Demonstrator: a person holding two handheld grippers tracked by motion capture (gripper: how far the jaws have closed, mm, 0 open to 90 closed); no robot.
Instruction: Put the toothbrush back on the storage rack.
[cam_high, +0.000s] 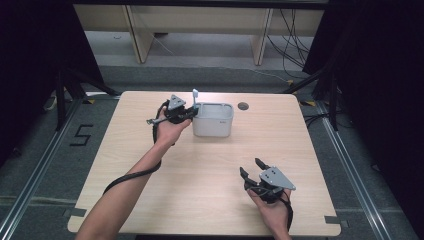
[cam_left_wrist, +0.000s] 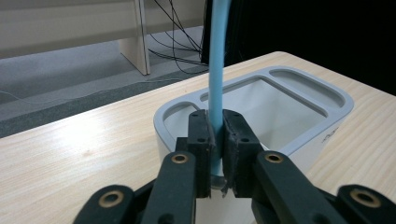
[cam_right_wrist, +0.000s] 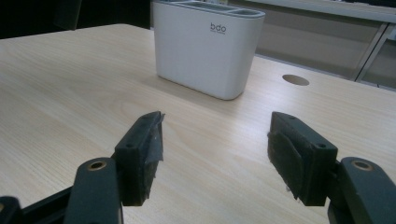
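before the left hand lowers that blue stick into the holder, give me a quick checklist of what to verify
1. Left gripper jaws clamped on the light blue plastic stick: ok, the pads press it from both sides.
2. Stick upright: ok, near vertical in the left gripper view.
3. Stick lined up over a compartment of the white plastic rounded holder: cannot tell; it stands at the near rim, beside a small corner slot.
4. Holder standing flat on the light wooden table: ok.
5. Right gripper out of the way: ok, jaws open, nothing between them, well apart from the holder.
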